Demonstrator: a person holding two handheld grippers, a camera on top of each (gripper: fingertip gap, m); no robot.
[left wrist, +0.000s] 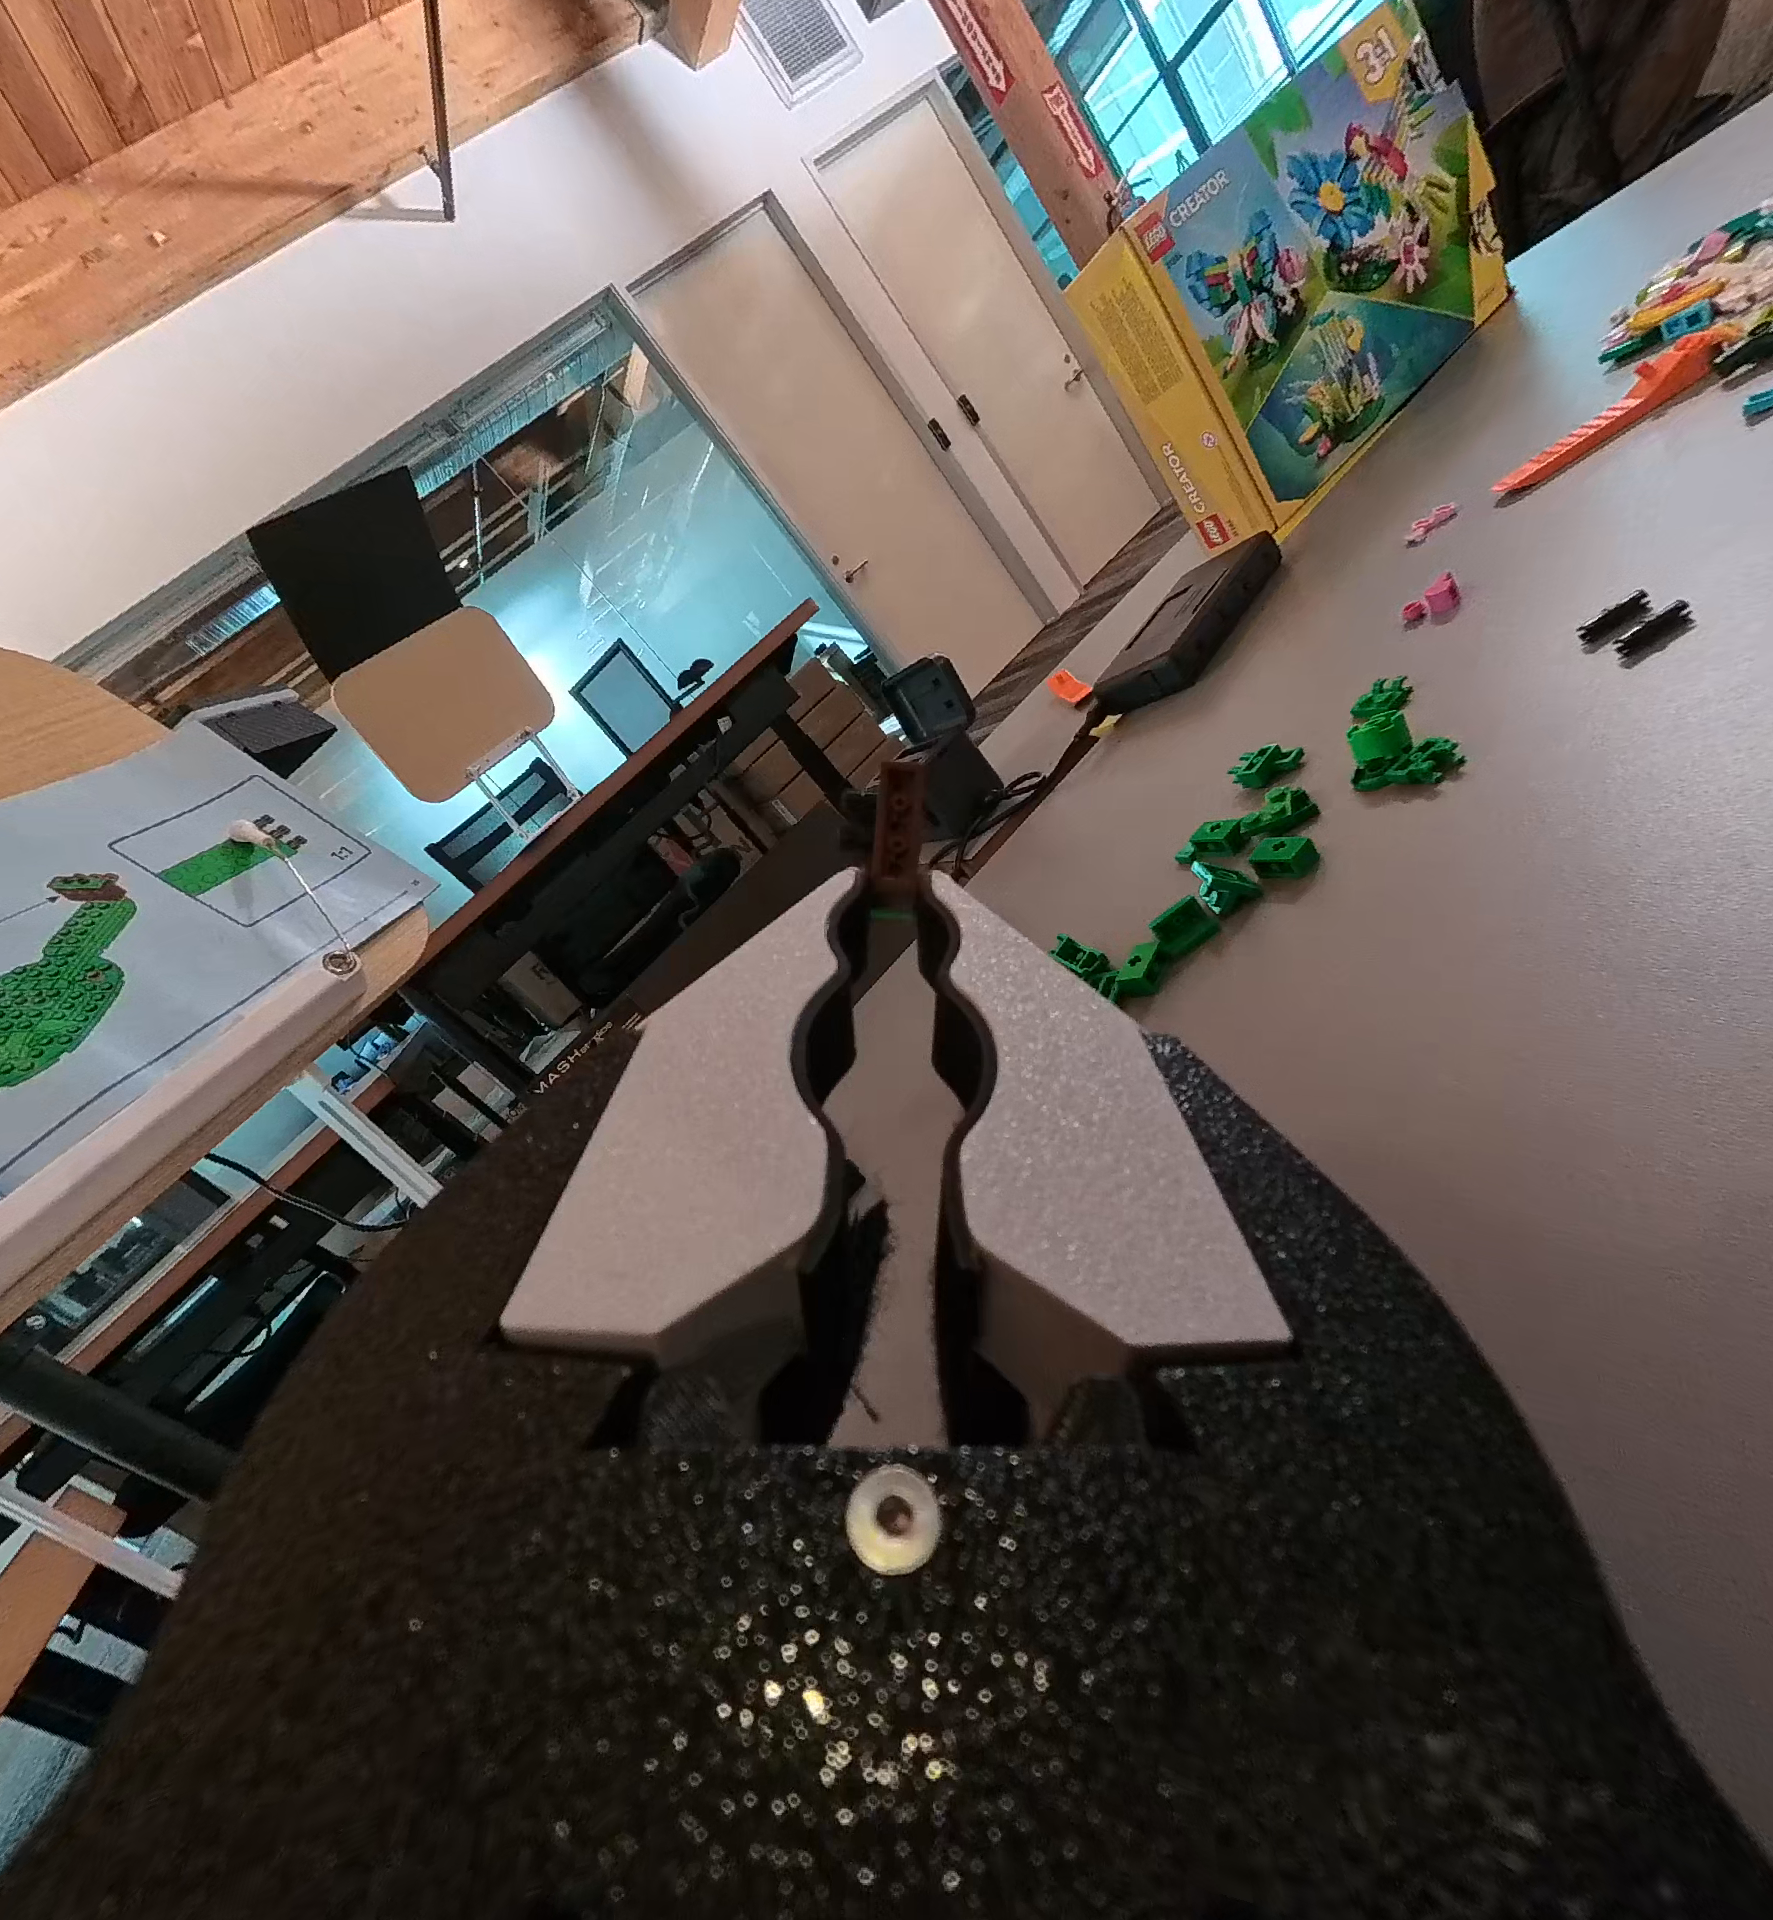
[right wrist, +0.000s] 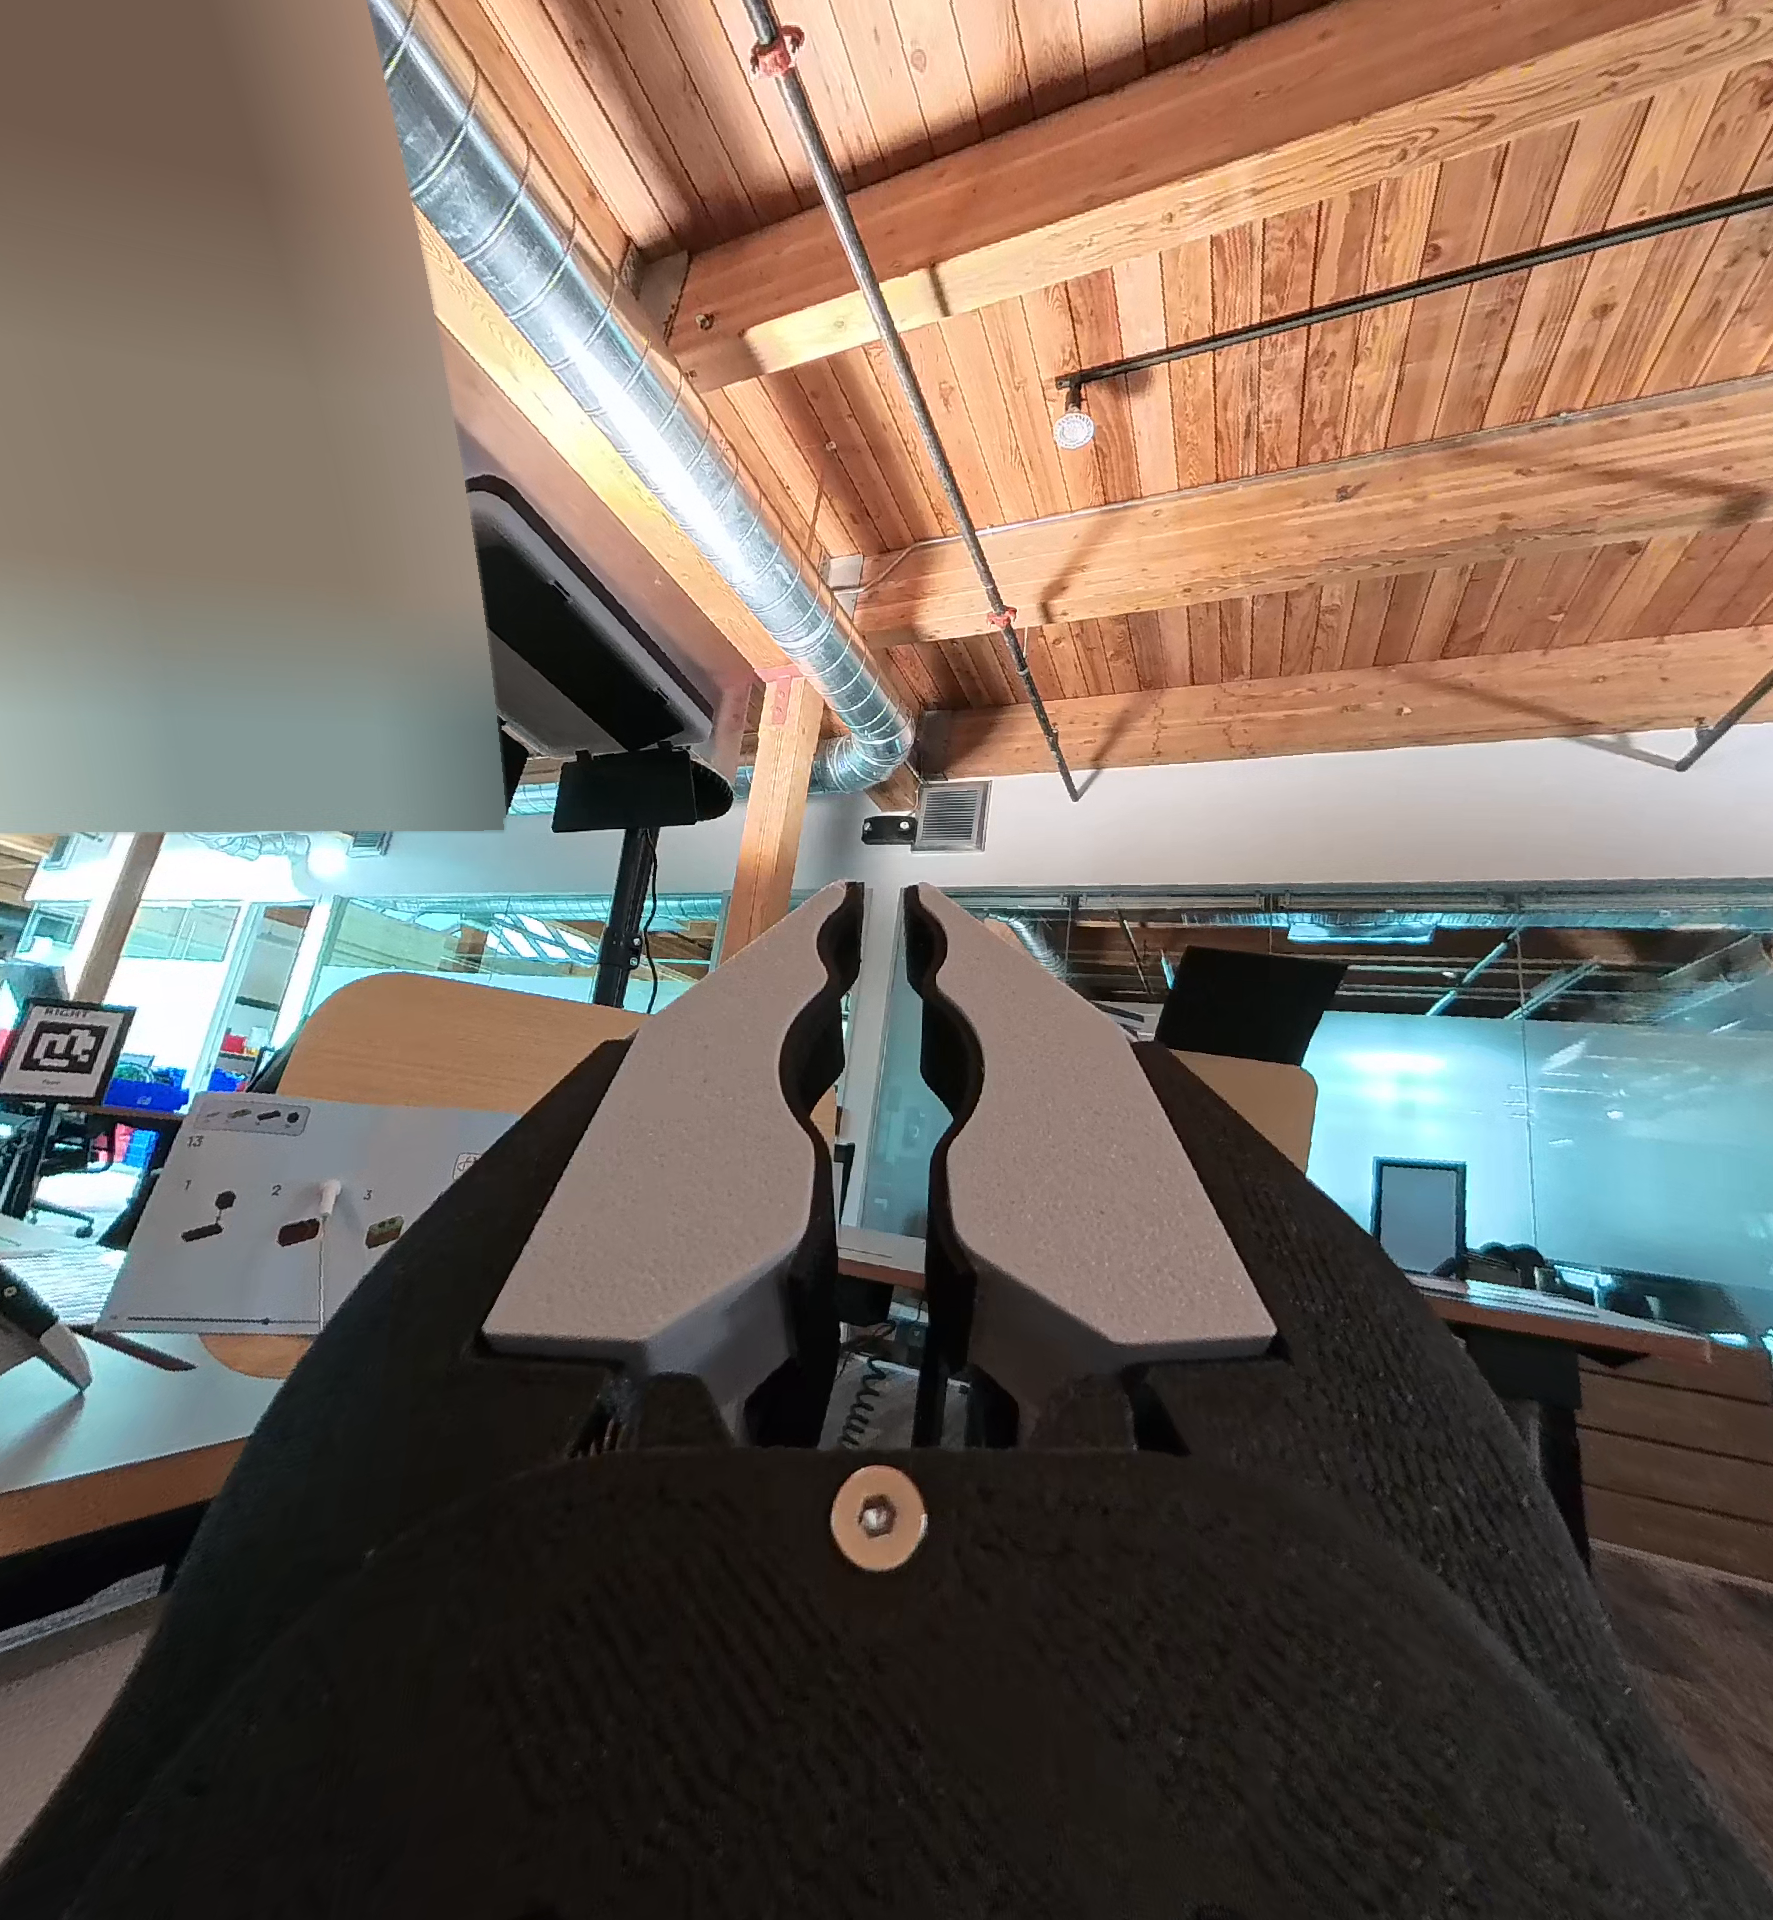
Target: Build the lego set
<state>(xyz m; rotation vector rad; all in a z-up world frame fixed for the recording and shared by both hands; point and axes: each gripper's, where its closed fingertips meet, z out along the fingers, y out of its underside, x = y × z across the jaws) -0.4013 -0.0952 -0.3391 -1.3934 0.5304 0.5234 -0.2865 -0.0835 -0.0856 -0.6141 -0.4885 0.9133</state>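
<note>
The left gripper (left wrist: 890,883) is clamped on a slim brown lego piece (left wrist: 901,826), which stands up out of the fingertips with its studded face showing; a thin green edge shows between the fingers just below it. The gripper is lifted clear of the grey table (left wrist: 1484,1143), and the view is tilted.

Taking the yellow lego box (left wrist: 1297,312) standing at the table's far edge as the landmark: a black flat case (left wrist: 1188,623) lies at its foot, with a small orange piece (left wrist: 1069,688) just beyond that. Nearer the gripper than the box, a scatter of green bricks (left wrist: 1214,862) lies on the table, with a small green assembly (left wrist: 1391,740) beside them. Between the greens and the box lie two black rods (left wrist: 1635,629) side by side and a couple of pink pieces (left wrist: 1435,597). To the right of the box, at the frame's edge, sits an orange brick separator (left wrist: 1609,421) against a mixed pile of coloured pieces (left wrist: 1734,281). Well to the left of the box, off the table, an open instruction booklet (left wrist: 134,914) is propped on a wooden stand.

The right gripper (right wrist: 882,899) is angled up toward the timber ceiling — its fingers stand slightly apart, holding nothing. Another booklet page (right wrist: 269,1216) shows to its left, with a black-and-white marker sign (right wrist: 61,1049) beyond.
</note>
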